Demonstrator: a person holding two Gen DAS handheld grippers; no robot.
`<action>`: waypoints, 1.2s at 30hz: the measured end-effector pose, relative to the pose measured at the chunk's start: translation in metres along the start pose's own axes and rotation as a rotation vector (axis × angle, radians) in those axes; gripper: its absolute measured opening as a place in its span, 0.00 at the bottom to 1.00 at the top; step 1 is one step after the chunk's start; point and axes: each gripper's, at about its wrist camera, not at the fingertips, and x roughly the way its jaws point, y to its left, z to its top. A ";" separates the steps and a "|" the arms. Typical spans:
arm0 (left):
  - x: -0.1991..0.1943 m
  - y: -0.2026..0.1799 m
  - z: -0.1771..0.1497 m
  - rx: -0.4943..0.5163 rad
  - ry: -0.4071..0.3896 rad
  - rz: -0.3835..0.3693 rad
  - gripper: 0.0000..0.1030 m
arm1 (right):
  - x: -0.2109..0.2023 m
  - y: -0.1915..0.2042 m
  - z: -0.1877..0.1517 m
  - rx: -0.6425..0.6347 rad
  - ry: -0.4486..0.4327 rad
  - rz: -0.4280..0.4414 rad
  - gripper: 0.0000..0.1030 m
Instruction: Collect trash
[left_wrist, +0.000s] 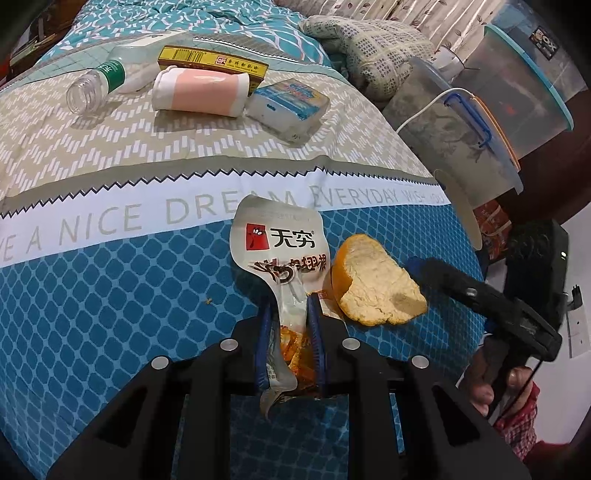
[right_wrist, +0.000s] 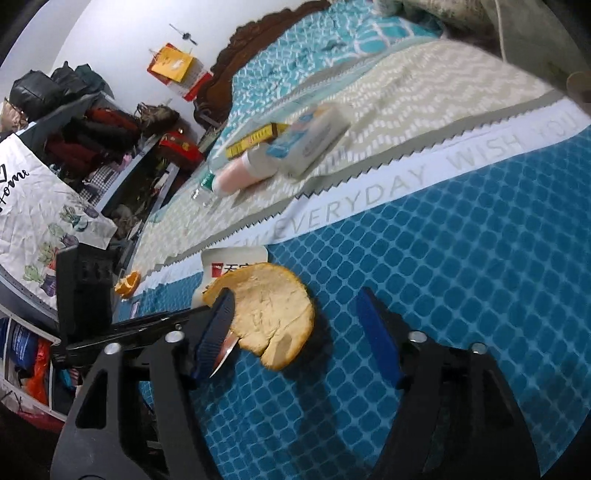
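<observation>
Snack wrapper (left_wrist: 284, 266) pinched in left claw (left_wrist: 289, 314); right claw (right_wrist: 295, 332) agape beside orange peel (right_wrist: 269, 317).

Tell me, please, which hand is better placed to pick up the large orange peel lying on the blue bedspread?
The right. Its tool stands open around the curled orange peel, while the left tool is shut on the crumpled silver snack wrapper.

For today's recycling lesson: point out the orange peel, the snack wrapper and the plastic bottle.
orange peel (left_wrist: 373, 282), left wrist view, pale inner side.
snack wrapper (left_wrist: 277, 240), left wrist view, printed front.
plastic bottle (left_wrist: 94, 88), left wrist view, clear body near the open neck.
</observation>
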 end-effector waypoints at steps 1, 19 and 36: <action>0.000 0.000 0.000 0.000 0.000 0.002 0.18 | 0.006 0.004 0.000 -0.021 0.016 0.004 0.46; 0.046 -0.111 0.073 0.147 0.021 -0.131 0.17 | -0.089 -0.110 0.009 0.275 -0.220 0.015 0.10; 0.205 -0.331 0.158 0.395 0.139 -0.258 0.21 | -0.224 -0.276 0.034 0.544 -0.544 -0.266 0.18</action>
